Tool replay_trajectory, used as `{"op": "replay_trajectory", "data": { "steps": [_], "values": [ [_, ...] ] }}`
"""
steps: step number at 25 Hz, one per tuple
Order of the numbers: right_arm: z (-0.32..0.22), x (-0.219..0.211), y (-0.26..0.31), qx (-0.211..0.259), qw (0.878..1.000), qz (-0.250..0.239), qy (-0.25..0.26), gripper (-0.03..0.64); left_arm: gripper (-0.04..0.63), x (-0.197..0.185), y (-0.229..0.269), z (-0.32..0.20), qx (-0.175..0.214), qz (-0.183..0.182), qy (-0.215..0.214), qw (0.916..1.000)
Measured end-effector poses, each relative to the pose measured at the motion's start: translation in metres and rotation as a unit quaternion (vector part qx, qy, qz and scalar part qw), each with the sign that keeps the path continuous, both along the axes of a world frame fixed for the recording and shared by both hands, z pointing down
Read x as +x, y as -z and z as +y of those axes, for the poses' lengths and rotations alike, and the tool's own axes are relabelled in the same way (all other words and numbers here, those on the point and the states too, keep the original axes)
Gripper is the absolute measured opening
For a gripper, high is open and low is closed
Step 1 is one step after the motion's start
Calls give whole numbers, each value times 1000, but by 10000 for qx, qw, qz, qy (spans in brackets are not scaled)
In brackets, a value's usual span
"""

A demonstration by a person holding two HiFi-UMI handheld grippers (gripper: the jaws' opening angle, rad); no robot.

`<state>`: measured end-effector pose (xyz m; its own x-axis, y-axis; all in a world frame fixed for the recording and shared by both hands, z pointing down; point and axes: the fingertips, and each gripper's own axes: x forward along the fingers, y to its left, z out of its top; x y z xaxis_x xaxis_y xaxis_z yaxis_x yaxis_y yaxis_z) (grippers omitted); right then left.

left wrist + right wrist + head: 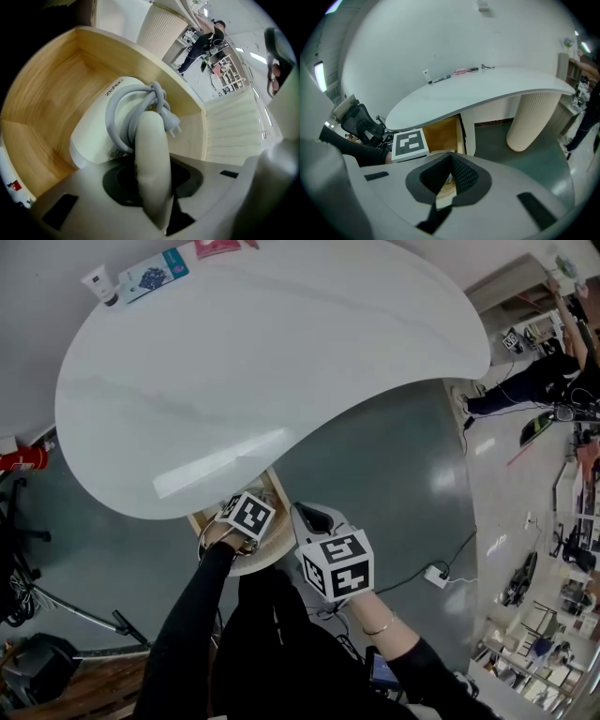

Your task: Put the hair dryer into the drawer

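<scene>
Dryer (108, 126) handle sits clamped in my left gripper (150, 180), its corded body low inside the open drawer (42, 93). Right gripper (450, 176) hangs closed, empty. Placing step: next, settle it down and release.

In the head view, the drawer (277, 488) lies mostly hidden under the tabletop (253, 362) and behind the left gripper (246, 514). In the left gripper view, the lower end of the hair dryer (93, 131) handle vanishes at lower centre, and its label print is unreadable.
</scene>
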<state>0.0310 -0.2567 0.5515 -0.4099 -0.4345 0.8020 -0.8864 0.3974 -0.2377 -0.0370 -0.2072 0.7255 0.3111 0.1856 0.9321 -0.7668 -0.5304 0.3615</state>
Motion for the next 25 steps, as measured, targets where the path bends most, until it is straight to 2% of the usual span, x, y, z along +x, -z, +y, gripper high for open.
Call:
{"op": "replay_trajectory", "data": {
  "steps": [4,14,25],
  "values": [
    [0,1,0,-1,10000,39,-14,2,120,2,-7,1,29,-81,-134,9999],
    [3,5,-1,-29,9999,121,-46,2,121,2,-18,-2,410,-495,-605,9961],
    [3,7,-1,-25,9999,161,-47,2,123,1,-22,-5,563,-698,-751,9931]
  ]
}}
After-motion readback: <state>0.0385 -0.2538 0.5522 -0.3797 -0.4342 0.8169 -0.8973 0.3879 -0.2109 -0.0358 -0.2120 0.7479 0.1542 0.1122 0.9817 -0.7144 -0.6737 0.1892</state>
